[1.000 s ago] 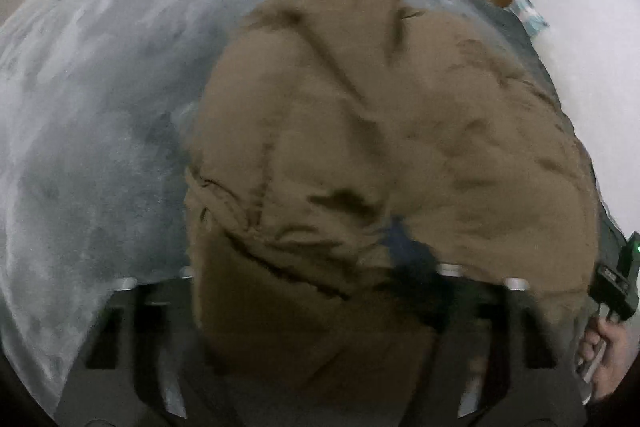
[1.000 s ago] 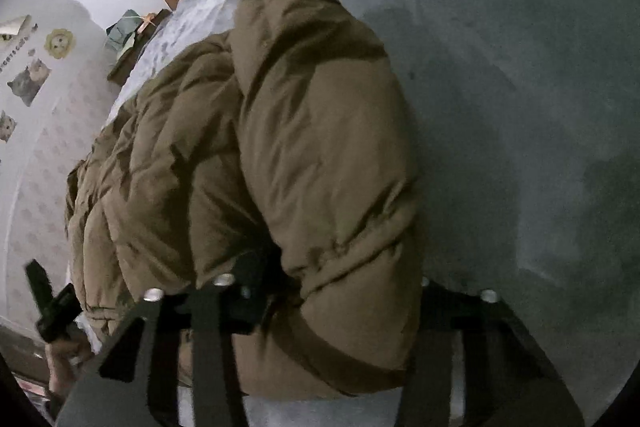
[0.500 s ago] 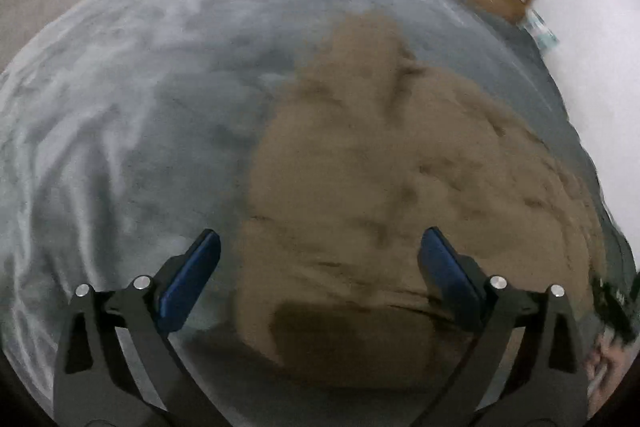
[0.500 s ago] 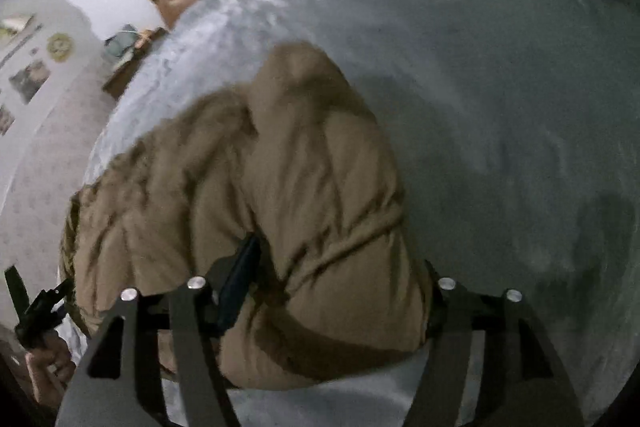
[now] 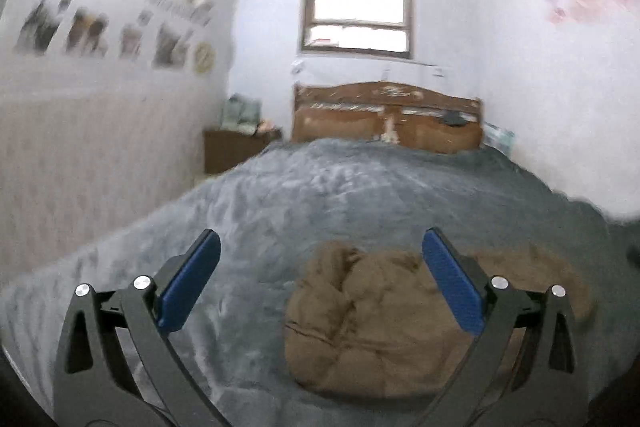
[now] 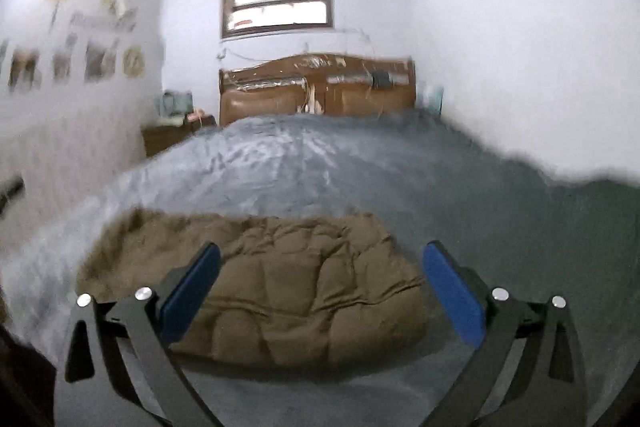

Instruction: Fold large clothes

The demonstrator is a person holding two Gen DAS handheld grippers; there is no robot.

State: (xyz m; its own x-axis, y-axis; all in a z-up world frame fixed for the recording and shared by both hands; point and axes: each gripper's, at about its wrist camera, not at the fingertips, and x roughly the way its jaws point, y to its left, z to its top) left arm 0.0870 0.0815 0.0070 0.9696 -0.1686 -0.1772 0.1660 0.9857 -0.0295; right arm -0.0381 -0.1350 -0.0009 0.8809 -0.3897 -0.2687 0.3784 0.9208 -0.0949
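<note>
- Bed (image 6: 304, 163), grey plush cover: carries everything. The brown puffer jacket (image 6: 288, 287) lies as a folded bundle near the foot edge, well clear of the headboard (image 6: 316, 87) end.
- My read on the jacket: bulky but light, soft and springy. The padding will likely puff back and loosen a fold if I let go too early. The shell looks smooth, so probably slippery under the pads.
- Where I'd grab: the thick folded rim at the bundle's near edge, or a stitched seam between quilt panels. A single shell layer would likely just slide out. One hand per corner, wide bite.
- Left gripper (image 5: 320, 281): jaws fully apart, nothing between them, held above the bundle's left part.
- Right gripper (image 6: 320, 293): jaws opening, wide apart now, empty, above the bundle's right part.
</note>
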